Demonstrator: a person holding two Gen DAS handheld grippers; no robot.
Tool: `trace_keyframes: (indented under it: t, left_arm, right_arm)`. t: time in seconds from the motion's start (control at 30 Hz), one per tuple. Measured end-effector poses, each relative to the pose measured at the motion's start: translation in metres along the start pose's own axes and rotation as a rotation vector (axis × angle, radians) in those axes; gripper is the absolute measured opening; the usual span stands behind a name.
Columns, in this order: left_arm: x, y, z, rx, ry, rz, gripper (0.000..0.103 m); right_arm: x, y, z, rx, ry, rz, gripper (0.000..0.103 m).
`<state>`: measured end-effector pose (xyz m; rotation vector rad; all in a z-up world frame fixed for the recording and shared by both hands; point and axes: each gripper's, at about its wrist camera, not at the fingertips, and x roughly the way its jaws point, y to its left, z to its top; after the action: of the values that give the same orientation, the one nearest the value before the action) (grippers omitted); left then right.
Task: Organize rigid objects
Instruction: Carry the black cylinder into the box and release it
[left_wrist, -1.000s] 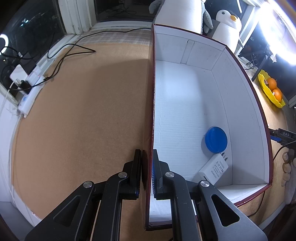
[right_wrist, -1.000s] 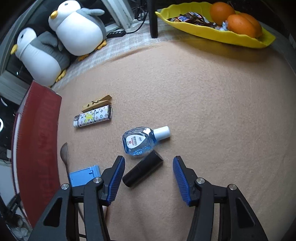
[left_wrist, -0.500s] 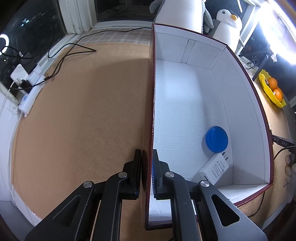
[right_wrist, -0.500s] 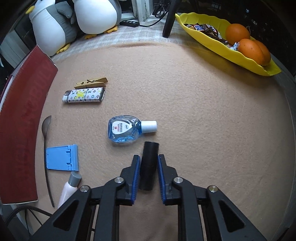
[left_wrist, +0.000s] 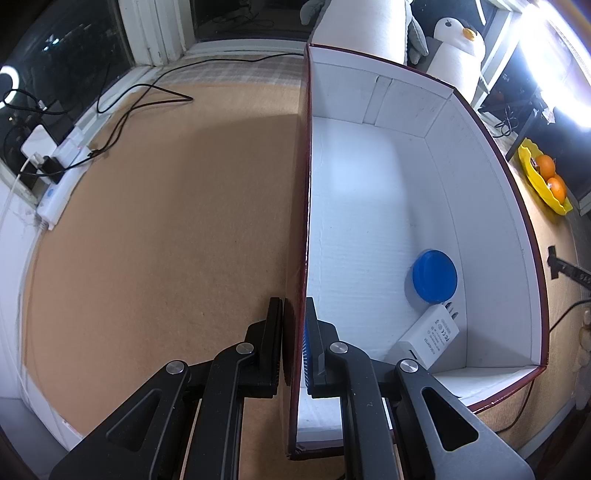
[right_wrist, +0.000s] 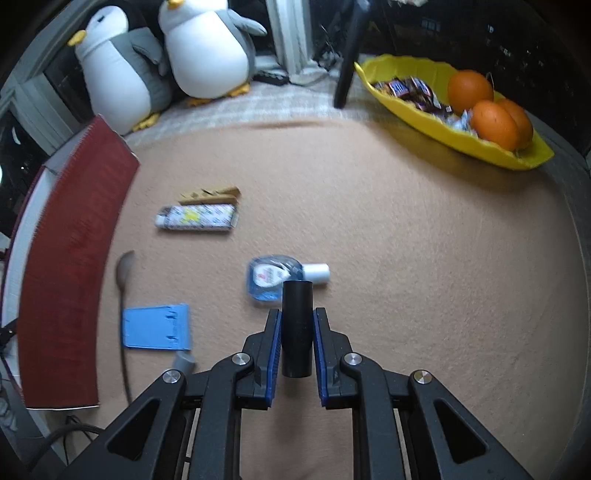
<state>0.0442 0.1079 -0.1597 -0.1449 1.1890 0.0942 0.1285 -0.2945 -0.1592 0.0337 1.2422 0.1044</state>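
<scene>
Left wrist: fingers (left_wrist: 294, 341) pinch box wall (left_wrist: 302, 229) | right fingers (right_wrist: 295, 339) pinch black tube (right_wrist: 297, 325)

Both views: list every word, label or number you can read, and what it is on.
None can be read.
Charger: printed lines, too small.
Blue bottle: label, blurred.
Patterned lighter: print, blurred.
Candy wrappers in the yellow tray: lettering too small.

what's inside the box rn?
Inside the box: a blue lid and a white charger, touching, near one corner. The rest of the visible floor is bare; the strip behind the left hand-held gripper is hidden.
</scene>
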Motion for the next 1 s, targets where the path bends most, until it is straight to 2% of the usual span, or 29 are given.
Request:
trace_keyframes:
  t: [0.23,0.43,0.7,1.0]
  left_arm:
    - [-0.002,0.001,0.0,-0.001,-0.012,-0.007,0.008]
    - [-0.003,0.003,-0.002,-0.003,-0.021,-0.019,0.008]
    - [-0.003,0.005,-0.002,0.001,-0.028,-0.032,0.008]
    - [-0.002,0.006,-0.002,0.01,-0.033,-0.042,0.008]
  right_arm:
    - [-0.043,0.058,0.015,-0.096,-0.102,0.076,0.015]
    - [-0.066,0.124,0.012,-0.211,-0.144,0.177,0.015]
    - [-0.066,0.197,-0.002,-0.34,-0.13,0.267,0.015]
    - [-0.046,0.244,-0.018,-0.406,-0.071,0.303,0.015]
